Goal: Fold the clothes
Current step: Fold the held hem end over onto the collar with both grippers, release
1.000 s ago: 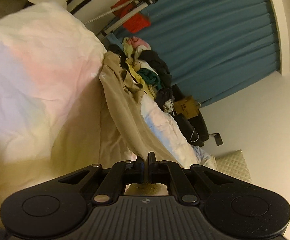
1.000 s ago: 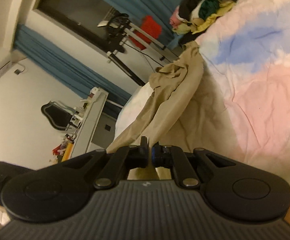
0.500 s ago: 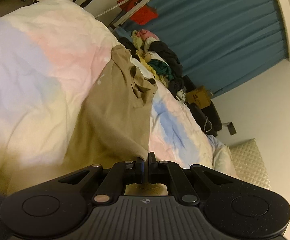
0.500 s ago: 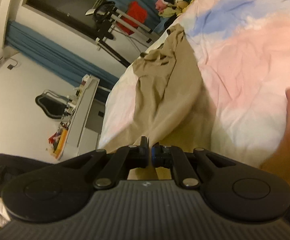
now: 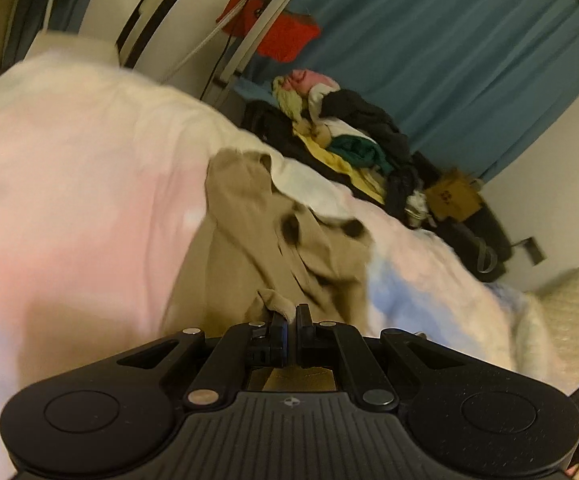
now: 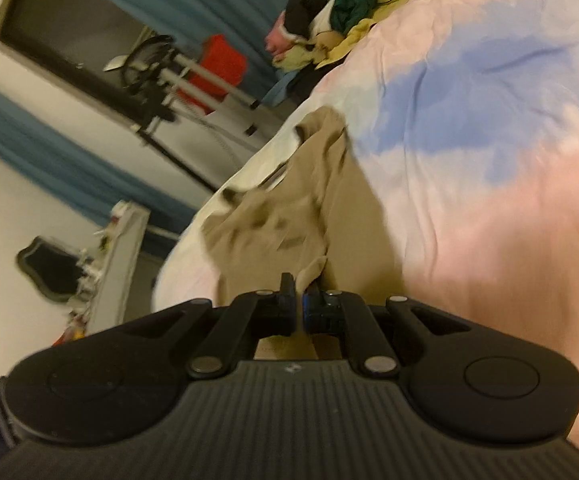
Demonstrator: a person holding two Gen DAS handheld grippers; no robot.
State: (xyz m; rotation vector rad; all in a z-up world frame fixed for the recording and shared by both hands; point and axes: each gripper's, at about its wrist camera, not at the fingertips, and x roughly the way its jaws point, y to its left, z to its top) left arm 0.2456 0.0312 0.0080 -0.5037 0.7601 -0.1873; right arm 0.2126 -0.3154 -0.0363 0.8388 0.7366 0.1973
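Bedroom setting; both wrist views blurred. Bed covered by a pastel duvet [image 5: 89, 208], pink, white and blue patches, wrinkled; it fills the left and centre of the left wrist view and the right half of the right wrist view. Teal curtain [image 5: 449, 60] across the upper right of the left view, white wall to its right. Metal stand [image 5: 249, 32] with something red hanging on it at upper centre. Pile of mixed clothes [image 5: 345, 136] (black, yellow, green, pink) at the bed's far end, right of centre; same pile at top centre of the right view. Cardboard box [image 5: 453, 196] beyond the pile, near the wall. Right view, lower left: white shelf [image 6: 117, 256] with small items, dark ornate mirror [image 6: 45, 268] on the wall beside it.

Tan garment [image 5: 257, 248] lies crumpled on the duvet, centre of both views, running toward the cameras.

Left gripper [image 5: 289, 316]: jaws pressed together, pinching a fold of the tan garment at lower centre.
Right gripper [image 6: 298, 290]: jaws likewise closed, tan cloth caught between the tips.
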